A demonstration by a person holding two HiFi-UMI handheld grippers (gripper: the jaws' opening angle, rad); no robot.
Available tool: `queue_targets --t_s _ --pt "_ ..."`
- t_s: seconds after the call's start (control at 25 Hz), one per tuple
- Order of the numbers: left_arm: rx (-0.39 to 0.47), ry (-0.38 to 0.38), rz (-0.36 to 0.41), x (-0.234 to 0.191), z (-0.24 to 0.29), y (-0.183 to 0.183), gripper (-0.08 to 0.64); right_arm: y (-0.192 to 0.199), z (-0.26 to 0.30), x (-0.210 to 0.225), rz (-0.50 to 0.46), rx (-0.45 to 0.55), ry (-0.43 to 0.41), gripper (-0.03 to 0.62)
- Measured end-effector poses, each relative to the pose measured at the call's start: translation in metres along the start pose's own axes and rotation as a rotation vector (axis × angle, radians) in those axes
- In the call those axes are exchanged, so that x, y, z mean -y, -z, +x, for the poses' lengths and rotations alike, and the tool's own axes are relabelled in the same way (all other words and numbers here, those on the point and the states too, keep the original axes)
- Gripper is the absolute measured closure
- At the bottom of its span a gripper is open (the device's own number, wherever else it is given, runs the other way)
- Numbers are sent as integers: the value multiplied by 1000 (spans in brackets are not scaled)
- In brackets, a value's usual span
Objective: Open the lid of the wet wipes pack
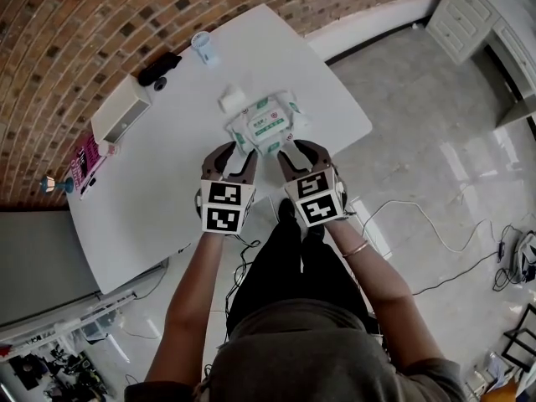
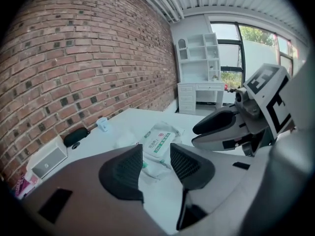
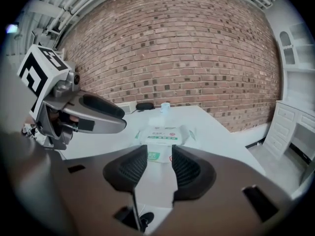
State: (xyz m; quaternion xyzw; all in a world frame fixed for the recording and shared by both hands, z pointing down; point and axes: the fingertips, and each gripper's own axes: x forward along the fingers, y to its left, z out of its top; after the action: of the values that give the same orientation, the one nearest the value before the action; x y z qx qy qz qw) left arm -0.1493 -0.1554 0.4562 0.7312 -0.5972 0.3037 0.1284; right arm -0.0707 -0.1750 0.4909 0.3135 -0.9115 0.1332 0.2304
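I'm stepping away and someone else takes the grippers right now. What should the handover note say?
Left gripper: open, empty, close to the near left corner of the wet wipes pack.
Right gripper: open, empty, close to the pack's near right corner.
Pack: lies flat on the white table, just ahead of both grippers.
Done: nothing on the pack yet; its lid looks flat and closed.
Left: probably steady the pack with one gripper, catch the lid's edge with the other and lift it open.

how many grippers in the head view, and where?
2: left gripper at the near edge of the table, just short of the wet wipes pack; right gripper beside it, to its right. Both open, empty. None hidden.
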Motion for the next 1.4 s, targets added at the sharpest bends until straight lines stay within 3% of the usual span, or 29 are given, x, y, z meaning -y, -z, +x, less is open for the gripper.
queue_targets --t_s 0.48,0.76,1.08,1.4 --pt "-49 122 84 -12 27 4 387 13 38 -1 -68 -73 69 423" --pt "-117 240 156 -2 47 -2 386 14 50 2 -43 -65 93 425" --pt "-153 312 228 7 66 -12 385 19 59 4 -47 -71 110 436" --pt "-250 377 365 30 82 -6 387 24 59 3 -51 -57 99 457"
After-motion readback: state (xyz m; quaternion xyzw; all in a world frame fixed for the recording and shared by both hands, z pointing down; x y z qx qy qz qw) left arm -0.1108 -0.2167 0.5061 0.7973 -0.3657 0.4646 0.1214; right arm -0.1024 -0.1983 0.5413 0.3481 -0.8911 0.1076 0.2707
